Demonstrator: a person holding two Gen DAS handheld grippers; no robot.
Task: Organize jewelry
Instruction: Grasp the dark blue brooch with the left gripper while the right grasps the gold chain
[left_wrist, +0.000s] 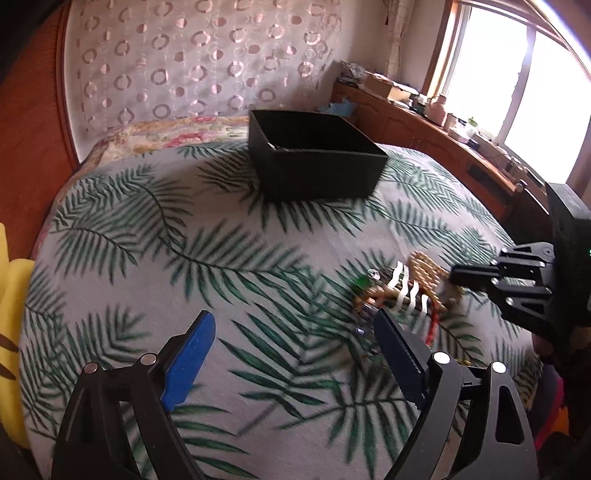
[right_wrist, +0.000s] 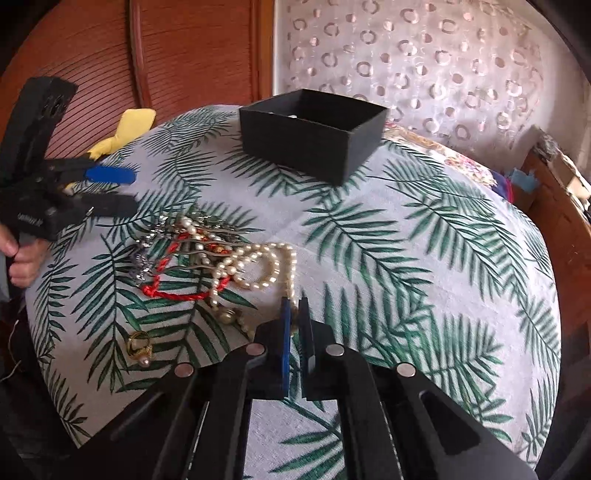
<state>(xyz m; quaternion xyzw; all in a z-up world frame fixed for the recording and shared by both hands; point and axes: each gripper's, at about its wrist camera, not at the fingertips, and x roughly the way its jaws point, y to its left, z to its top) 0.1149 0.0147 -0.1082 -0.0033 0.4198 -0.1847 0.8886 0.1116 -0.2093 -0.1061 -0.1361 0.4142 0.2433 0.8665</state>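
A pile of jewelry (right_wrist: 207, 254) lies on the leaf-print cloth: a pearl necklace (right_wrist: 255, 266), a red cord (right_wrist: 177, 293), silver hair combs (right_wrist: 195, 243) and a gold ring (right_wrist: 138, 345). My right gripper (right_wrist: 294, 304) is shut on the pearl necklace strand at the pile's near edge. My left gripper (left_wrist: 295, 332) is open and empty just left of the pile (left_wrist: 402, 291). It also shows in the right wrist view (right_wrist: 122, 192). A black open box (left_wrist: 314, 158) stands at the far side of the cloth (right_wrist: 314, 129).
A yellow cushion (left_wrist: 11, 314) lies at the left edge of the bed. A wooden headboard (right_wrist: 110, 74) and a patterned curtain (left_wrist: 203, 62) stand behind. A cluttered wooden sideboard (left_wrist: 443, 125) runs under the window on the right.
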